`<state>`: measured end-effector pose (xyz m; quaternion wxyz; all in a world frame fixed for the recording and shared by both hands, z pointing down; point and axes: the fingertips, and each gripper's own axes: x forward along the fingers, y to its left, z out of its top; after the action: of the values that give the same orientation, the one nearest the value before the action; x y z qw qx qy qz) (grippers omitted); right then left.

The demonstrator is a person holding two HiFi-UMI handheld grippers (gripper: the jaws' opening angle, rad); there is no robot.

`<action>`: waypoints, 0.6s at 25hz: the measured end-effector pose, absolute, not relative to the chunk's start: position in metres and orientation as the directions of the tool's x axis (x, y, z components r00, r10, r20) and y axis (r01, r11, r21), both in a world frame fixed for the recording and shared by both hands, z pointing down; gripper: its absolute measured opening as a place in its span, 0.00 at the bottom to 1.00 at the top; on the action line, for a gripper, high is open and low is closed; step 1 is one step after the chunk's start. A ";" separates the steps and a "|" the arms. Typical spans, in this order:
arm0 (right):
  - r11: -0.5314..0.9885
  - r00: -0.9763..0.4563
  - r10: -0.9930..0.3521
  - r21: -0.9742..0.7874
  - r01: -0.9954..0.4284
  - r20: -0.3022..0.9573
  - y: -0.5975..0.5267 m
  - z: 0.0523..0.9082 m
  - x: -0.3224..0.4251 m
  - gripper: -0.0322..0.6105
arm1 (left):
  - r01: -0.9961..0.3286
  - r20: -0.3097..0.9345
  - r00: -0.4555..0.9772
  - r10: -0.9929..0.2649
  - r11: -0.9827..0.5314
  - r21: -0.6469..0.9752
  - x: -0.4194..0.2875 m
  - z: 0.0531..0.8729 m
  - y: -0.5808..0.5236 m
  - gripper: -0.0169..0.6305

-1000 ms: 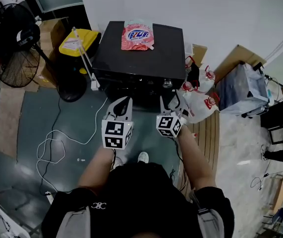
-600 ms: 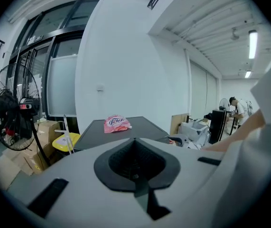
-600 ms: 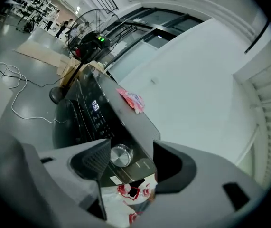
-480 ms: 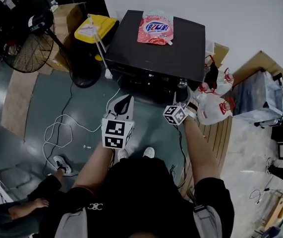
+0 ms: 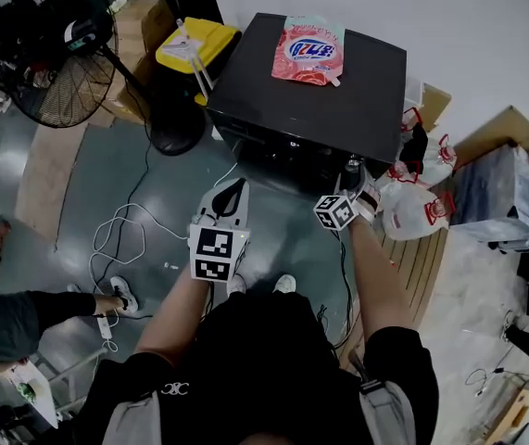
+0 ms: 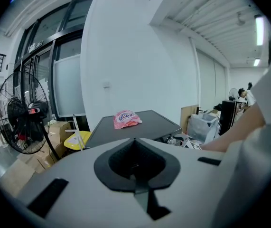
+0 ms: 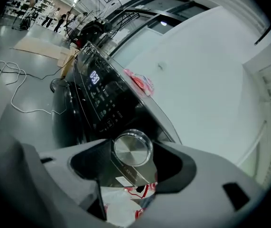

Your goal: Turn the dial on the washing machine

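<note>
The black washing machine (image 5: 338,100) stands in front of me with a pink detergent pouch (image 5: 308,49) on its lid. Its round silver dial (image 7: 133,148) sits at the right end of the front panel, past a lit display (image 7: 95,77). My right gripper (image 5: 350,182) is at the machine's front right corner. In the right gripper view, this gripper (image 7: 131,175) is open and the dial lies between its two jaws; contact does not show. My left gripper (image 5: 230,196) hangs shut and holds nothing, short of the machine's front; the machine's lid and the pouch (image 6: 126,118) lie beyond its jaws.
A big floor fan (image 5: 56,58) and a yellow bin (image 5: 195,44) stand left of the machine. White bags with red print (image 5: 412,207) lie to its right. Cables (image 5: 120,239) trail over the floor at left, where a person's arm and leg (image 5: 23,309) reach in.
My right gripper has moved forward to the machine's front right corner. The left gripper has hardly moved. A person has come into view at the lower left.
</note>
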<state>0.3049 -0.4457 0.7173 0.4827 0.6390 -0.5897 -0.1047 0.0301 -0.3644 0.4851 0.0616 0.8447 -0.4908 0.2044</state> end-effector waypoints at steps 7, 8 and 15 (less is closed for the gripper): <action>0.150 0.350 -0.834 0.787 -0.599 0.426 -0.456 0.729 0.316 0.46 | -0.856 0.408 0.425 -0.808 -0.505 -0.108 0.034 0.485 -0.376 0.02; 0.143 0.362 -0.834 0.796 -0.589 0.417 -0.455 0.729 0.316 0.46 | -0.855 0.407 0.426 -0.808 -0.506 -0.111 0.035 0.485 -0.376 0.02; 0.009 0.339 -0.797 0.571 -0.821 0.500 -0.456 0.726 0.318 0.46 | -0.859 0.399 0.442 -0.803 -0.508 -0.071 0.039 0.482 -0.378 0.02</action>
<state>0.3185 -0.4562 0.7260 0.4174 0.7038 -0.5746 0.0147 0.0385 -0.3780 0.4823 0.0711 0.8462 -0.4909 0.1947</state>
